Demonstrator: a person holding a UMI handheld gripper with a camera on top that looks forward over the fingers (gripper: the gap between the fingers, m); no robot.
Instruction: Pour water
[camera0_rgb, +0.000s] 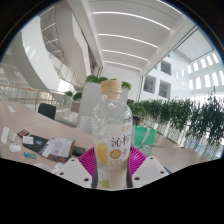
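Clear bottle, capped and upright, at centre frame, pinched between the pink pads of the tongs and apparently raised above the counter. Label with green characters facing the lens; liquid visible in the lower part. Clutter at lower left, green plants at right, atrium ceiling above. Step in hand, by appearance: carrying the gripped bottle toward a pour. No cup or glass in sight. Next, likely: locating a vessel, getting the cap off, then tilting slowly.
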